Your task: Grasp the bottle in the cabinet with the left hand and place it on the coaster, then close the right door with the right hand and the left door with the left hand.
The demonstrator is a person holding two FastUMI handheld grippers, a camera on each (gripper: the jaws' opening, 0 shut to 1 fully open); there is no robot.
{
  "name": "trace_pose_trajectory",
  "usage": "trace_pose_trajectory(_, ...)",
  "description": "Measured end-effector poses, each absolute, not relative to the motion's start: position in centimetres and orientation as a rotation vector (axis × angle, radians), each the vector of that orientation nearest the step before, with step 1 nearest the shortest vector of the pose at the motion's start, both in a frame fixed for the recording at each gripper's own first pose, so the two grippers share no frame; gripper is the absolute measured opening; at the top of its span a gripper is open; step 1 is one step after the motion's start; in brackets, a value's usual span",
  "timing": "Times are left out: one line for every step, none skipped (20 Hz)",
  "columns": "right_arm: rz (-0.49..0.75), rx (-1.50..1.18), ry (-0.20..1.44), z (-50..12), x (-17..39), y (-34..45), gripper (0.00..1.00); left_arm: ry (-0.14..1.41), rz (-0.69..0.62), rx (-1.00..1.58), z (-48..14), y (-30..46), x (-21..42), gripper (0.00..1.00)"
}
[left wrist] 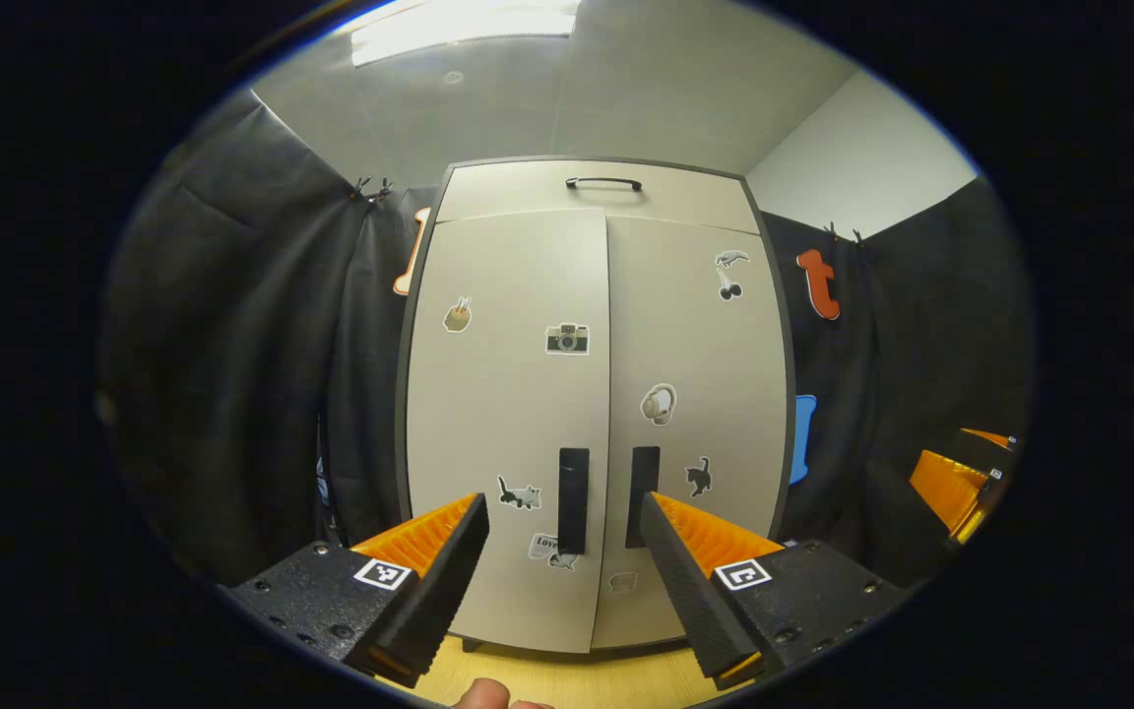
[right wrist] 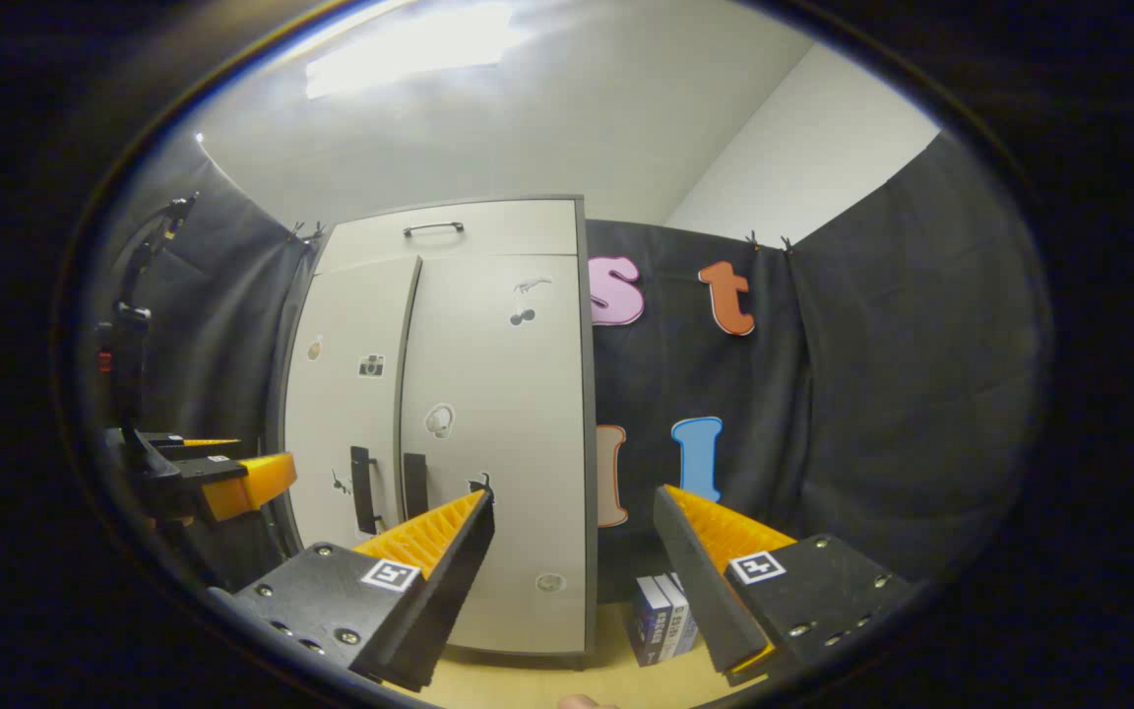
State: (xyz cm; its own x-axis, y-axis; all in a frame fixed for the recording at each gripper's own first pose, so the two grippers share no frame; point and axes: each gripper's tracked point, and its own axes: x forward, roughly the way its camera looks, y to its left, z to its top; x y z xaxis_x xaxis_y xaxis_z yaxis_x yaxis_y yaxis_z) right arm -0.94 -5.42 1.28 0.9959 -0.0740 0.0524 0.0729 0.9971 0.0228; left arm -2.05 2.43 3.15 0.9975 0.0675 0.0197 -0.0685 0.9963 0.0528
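Pale-grey laminate cabinet: stands upright on the wooden desk, directly ahead of the left tongs; both doors appear shut, or very nearly so.
Left door: closed flush, its dark vertical handle just beside the centre seam.
Right door: likewise closed, its handle paired with the left one across the seam (long axes vertical).
Bottle: not visible; judged to be behind the doors, if it is in the cabinet at all, so its position cannot be told.
Coaster: not identifiable in either view.
Left tongs: wide open, holding nothing; the two handles sit in the gap between the fingers, slightly beyond the tips.
Right tongs: wide open, empty; aimed past the cabinet's right edge toward the black cloth wall, with a small stack of boxes on the desk below.
Governing relation: the cabinet lies straight ahead of the left tongs and off to the left of the right tongs, so the left hand is squarely on the seam; the right hand stands well aside.
Stage (a judgement): with both doors shut, either nothing has begun or all is finished.
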Motion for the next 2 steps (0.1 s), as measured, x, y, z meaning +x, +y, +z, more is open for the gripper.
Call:
trace_pose_trajectory(-0.074,0.022,-0.048,1.18,-0.97,-5.55,0.98,-0.019,0.068,0.056,3.00,2.33,-2.12,0.96)
trace_pose_trajectory(-0.075,0.027,-0.040,0.96,-1.00,-5.70,0.98,-0.017,0.065,0.058,2.79,2.19,-2.26,0.96)
